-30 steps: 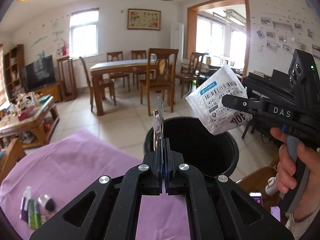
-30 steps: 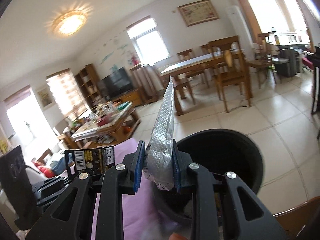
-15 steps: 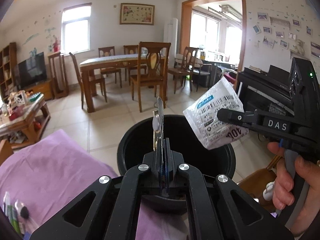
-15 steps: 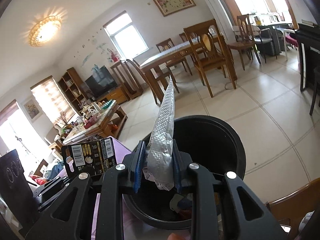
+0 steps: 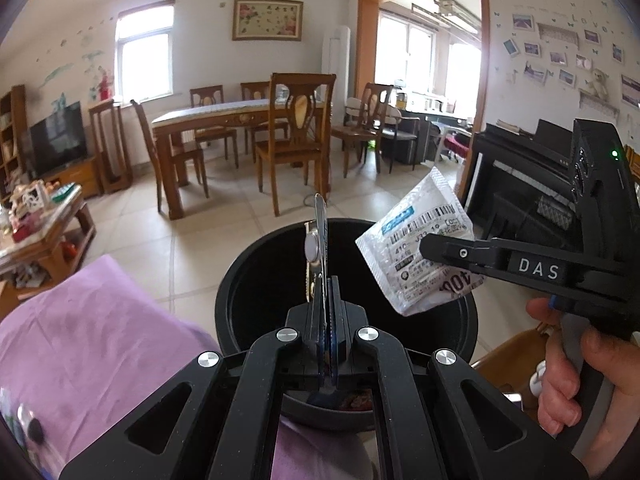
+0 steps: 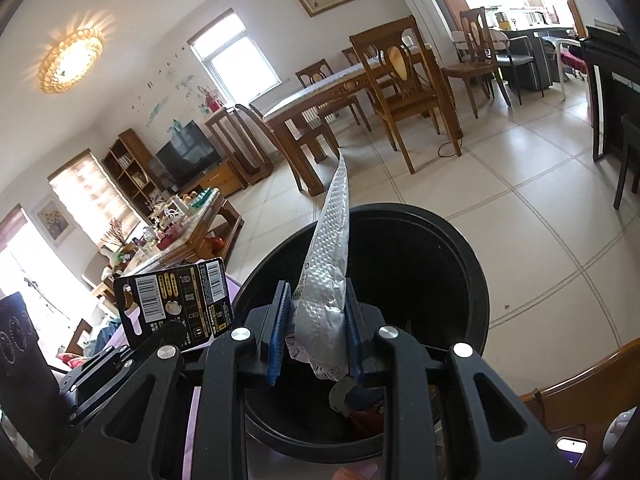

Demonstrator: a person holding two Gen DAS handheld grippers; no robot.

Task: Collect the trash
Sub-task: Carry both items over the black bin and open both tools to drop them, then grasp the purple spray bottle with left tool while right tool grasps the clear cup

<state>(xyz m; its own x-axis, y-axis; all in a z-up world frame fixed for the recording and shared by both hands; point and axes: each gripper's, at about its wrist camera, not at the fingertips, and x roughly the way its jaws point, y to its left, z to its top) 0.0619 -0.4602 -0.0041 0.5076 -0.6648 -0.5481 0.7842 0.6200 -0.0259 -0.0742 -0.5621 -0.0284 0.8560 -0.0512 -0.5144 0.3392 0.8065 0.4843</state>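
Black round bin (image 5: 248,280) on the tiled floor, just beside the purple-covered tabletop (image 5: 92,320), mouth open upward; at its bottom a few scraps (image 6: 356,404), red, blue and pale, too shadowed to name. Above the mouth, held by the left gripper (image 5: 327,288) with fingers fully closed on it: a flat battery blister card (image 5: 318,240), upright and edge-on in the left wrist view, black barcode back showing in the right wrist view (image 6: 176,304). To its right, also over the bin: a silvery white pouch (image 5: 416,252) with a barcode label, clamped between the fingers of the right gripper (image 6: 318,332), fingers narrowly apart and pressing on its crumpled lower part, the tip standing up past the bin's far rim. Person's hand (image 5: 560,384) wrapped round the right gripper's handle. At the tabletop's near left corner, small blurred items (image 5: 28,424), cannot tell what. Beyond the bin: bare floor, then wooden dining table and chairs (image 5: 296,136); cluttered coffee table (image 5: 40,216) at left; black piano (image 5: 520,184) at right, near the bin.
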